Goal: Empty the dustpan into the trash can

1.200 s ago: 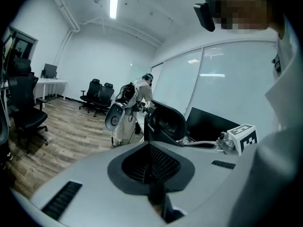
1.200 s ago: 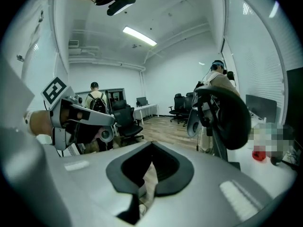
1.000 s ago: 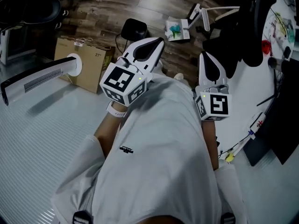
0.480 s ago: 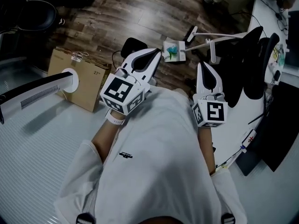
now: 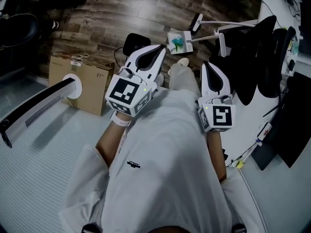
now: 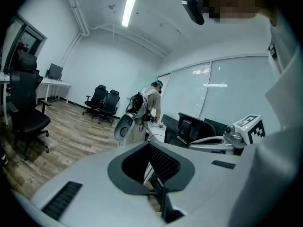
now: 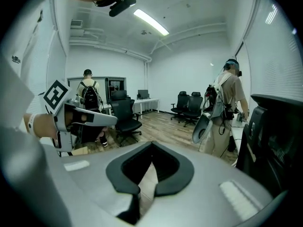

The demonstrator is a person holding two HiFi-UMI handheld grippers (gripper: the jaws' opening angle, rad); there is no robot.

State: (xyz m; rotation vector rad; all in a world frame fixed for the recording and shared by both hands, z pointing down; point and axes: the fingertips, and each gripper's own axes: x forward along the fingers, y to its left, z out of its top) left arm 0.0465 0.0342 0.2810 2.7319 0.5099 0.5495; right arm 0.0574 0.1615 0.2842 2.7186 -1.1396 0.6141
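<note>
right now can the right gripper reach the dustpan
Probably not yet: the right gripper is held high, while the dustpan lies ahead on the wood floor. Nothing blocks the way.

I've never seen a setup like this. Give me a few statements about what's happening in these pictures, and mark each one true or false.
1. The dustpan lies on the wooden floor. True.
2. The right gripper is clamped on the dustpan's handle. False: it is shut on nothing, held up in front of the person's chest.
3. The left gripper holds nothing. True.
4. The cardboard box sits on a desk. False: it stands on the floor.
5. Nobody else is in the room. False: another person stands further back in the room.
</note>
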